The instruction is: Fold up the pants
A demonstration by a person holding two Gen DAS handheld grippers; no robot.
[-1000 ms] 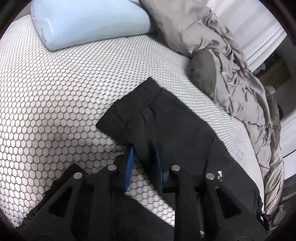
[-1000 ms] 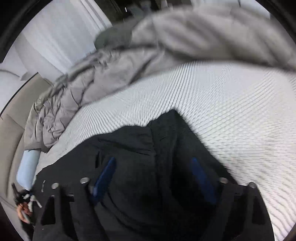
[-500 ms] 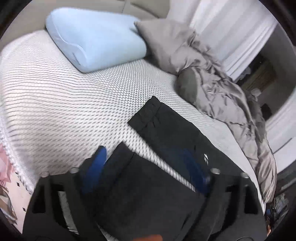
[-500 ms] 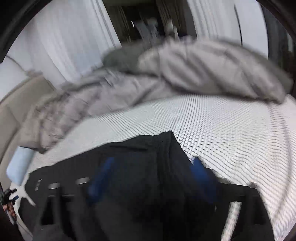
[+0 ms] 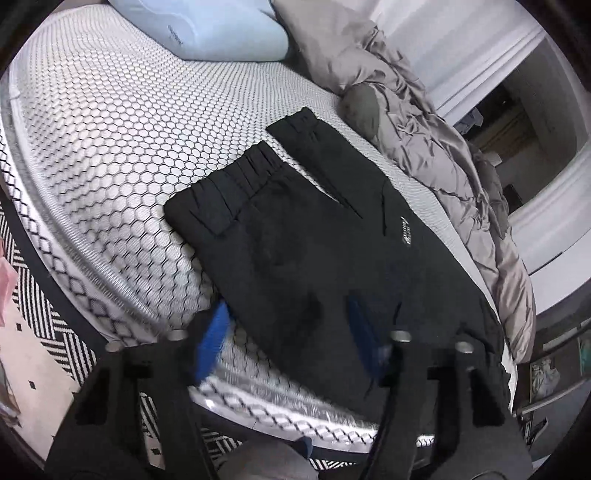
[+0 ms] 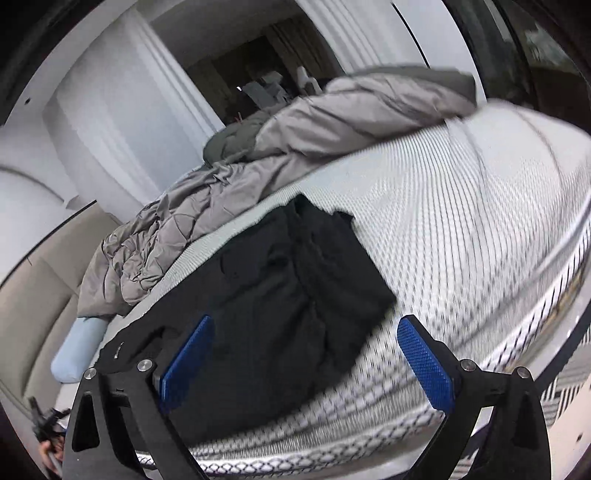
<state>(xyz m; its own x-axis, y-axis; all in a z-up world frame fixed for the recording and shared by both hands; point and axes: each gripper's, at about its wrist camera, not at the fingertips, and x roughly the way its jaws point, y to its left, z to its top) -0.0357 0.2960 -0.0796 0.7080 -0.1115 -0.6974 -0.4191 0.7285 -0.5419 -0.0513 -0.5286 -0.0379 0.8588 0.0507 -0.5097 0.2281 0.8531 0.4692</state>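
Bed (image 5: 110,122) with honeycomb cover filling most of both views; grey duvet (image 5: 436,147) heaped along the far side from 12 to 3 o'clock in the left view, blue pillow (image 5: 207,29) at 12, patterned rug (image 5: 44,332) at 8. Pants (image 5: 325,236), black, lying flat on the bed near its front edge, centre of the left view and running toward 4 o'clock; two cuffed ends side by side pointing to 12, a sliver of cover showing between them, so probably not squared up yet. In the right view pants (image 6: 280,295) at centre, the blunt end toward 1 o'clock with a few lumps and creases. Left gripper (image 5: 288,332) at 6 o'clock, spread wide, nothing between the pads, hanging over the near edge of the cloth. Right gripper (image 6: 306,362) likewise spread wide and empty, above the cloth near the bed's edge. Risks, as judgement: pinching only the top layer and peeling the stack apart; dragging slack fabric and skewing the two ends further; trapping the existing creases inside the next fold; nudging the bundle off the near edge, given how close it sits; snagging the mesh cover along with the cloth.
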